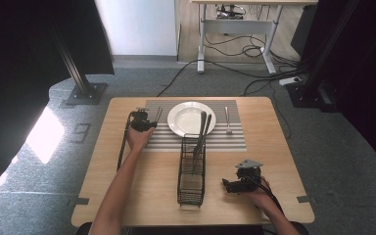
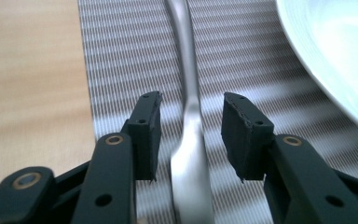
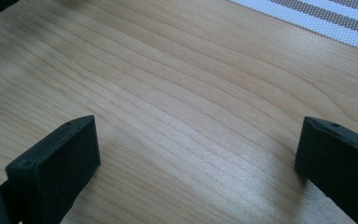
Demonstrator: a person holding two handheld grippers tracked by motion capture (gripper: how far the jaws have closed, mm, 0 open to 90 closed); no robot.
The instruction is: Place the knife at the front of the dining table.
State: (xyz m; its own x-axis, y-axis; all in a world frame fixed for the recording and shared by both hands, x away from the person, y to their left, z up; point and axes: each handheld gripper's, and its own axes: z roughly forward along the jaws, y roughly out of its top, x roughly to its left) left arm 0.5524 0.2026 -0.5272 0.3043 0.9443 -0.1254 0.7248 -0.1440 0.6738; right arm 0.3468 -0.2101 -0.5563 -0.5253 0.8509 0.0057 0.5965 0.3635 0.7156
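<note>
While astride fork handle (image 2: 192, 140), L tongs (image 2: 191, 109) agape.

The surface (image 1: 142, 196) carried one striped placemat (image 1: 232, 139), one white plate (image 1: 186, 120), one wire basket (image 1: 192, 183), two utensils standing in it (image 1: 201, 132), and two more lying flat (image 1: 228, 120). Two tools (image 1: 142, 120) were present.

1. Silver utensil (image 2: 189, 140): plain metal, flat handle widening toward its end, lying flat on the striped placemat (image 2: 121, 60).
2. Utensil sits just left of the white plate (image 2: 340, 56), apart from it, its length running roughly along the plate's side.
3. In the high view the utensil (image 1: 157, 115) lies near the placemat's left end.
</note>
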